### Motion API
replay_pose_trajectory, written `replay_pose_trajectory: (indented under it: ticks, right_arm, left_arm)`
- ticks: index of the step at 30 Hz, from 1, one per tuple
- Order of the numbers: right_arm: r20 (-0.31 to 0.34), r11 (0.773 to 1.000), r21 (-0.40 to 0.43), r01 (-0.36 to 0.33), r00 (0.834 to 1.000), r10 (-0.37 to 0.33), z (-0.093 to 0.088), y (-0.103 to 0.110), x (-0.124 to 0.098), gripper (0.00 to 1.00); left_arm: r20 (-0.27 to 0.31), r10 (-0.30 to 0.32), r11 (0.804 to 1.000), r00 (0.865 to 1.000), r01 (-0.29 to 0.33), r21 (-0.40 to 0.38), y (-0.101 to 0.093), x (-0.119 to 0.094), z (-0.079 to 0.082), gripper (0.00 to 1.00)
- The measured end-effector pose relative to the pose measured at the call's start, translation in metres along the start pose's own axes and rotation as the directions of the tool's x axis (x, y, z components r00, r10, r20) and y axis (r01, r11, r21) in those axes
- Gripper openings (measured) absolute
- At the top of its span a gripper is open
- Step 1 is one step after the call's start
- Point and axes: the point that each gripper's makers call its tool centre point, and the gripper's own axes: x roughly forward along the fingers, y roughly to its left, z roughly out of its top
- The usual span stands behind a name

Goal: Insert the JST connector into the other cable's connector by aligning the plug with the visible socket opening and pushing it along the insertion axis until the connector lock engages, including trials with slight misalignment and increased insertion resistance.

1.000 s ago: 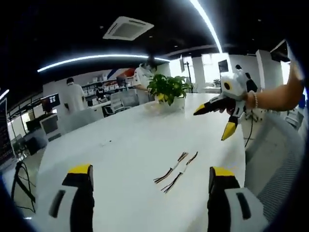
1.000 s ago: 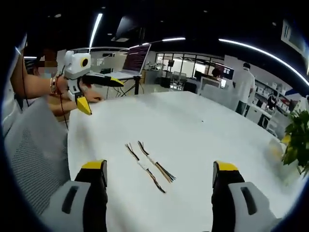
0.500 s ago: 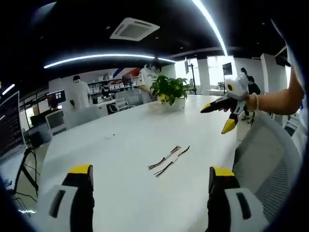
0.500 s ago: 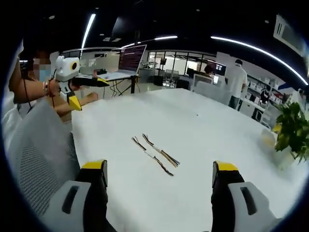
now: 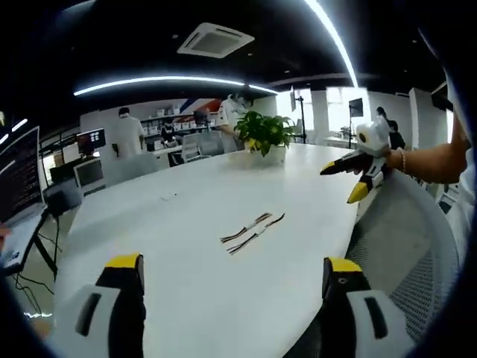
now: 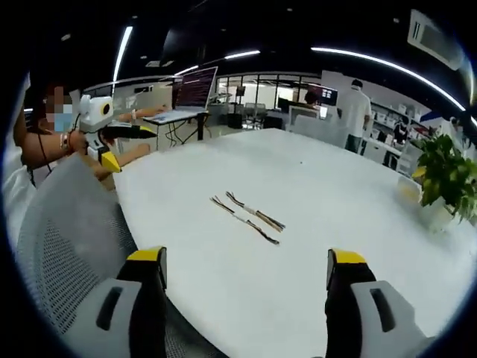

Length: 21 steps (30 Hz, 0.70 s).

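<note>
Two short cables with white JST connectors lie side by side on the white table: in the left gripper view the cables [image 5: 252,229] sit at mid-table, and in the right gripper view the same cables [image 6: 247,214] lie ahead. My left gripper [image 5: 232,277] is open, well back from them, jaws empty. My right gripper [image 6: 246,270] is also open and empty, near the table's edge. The right gripper [image 5: 355,177] appears held in a hand at the right of the left gripper view, open. The left gripper [image 6: 118,144] shows at the left of the right gripper view, open.
A grey mesh chair back [image 5: 399,246] stands at the table's edge [image 6: 67,231]. A potted plant [image 5: 265,136] sits at the far end of the table [image 5: 186,224]. People stand at desks behind [image 5: 127,134]. A laptop on a stand [image 6: 195,89] is off to one side.
Both views have pulled back and away from the table, so the cables look smaller and farther. The chair back has come more into view. The cables themselves lie unmoved.
</note>
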Motion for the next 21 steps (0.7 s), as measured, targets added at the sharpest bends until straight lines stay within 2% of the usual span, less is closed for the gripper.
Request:
replay_pose_trajectory:
  ticks: [11, 14, 21]
  right_arm:
    - [-0.008, 0.999, 0.04, 0.009, 1.0, -0.009, -0.01, 0.0, -0.005, 0.84]
    - [-0.014, 0.999, 0.048, 0.008, 1.0, -0.008, -0.013, 0.001, -0.004, 0.83]
    - [-0.043, 0.999, 0.048, 0.014, 0.999, -0.012, -0.02, 0.001, -0.003, 0.83]
  left_arm:
    - [-0.009, -0.013, 0.997, 1.0, 0.013, -0.073, -0.009, -0.001, -0.013, 0.99]
    - [-0.021, -0.014, 0.997, 1.0, 0.012, -0.072, -0.01, -0.001, -0.017, 0.99]
    - [-0.013, -0.018, 0.996, 1.0, 0.017, -0.09, -0.011, -0.002, -0.017, 0.99]
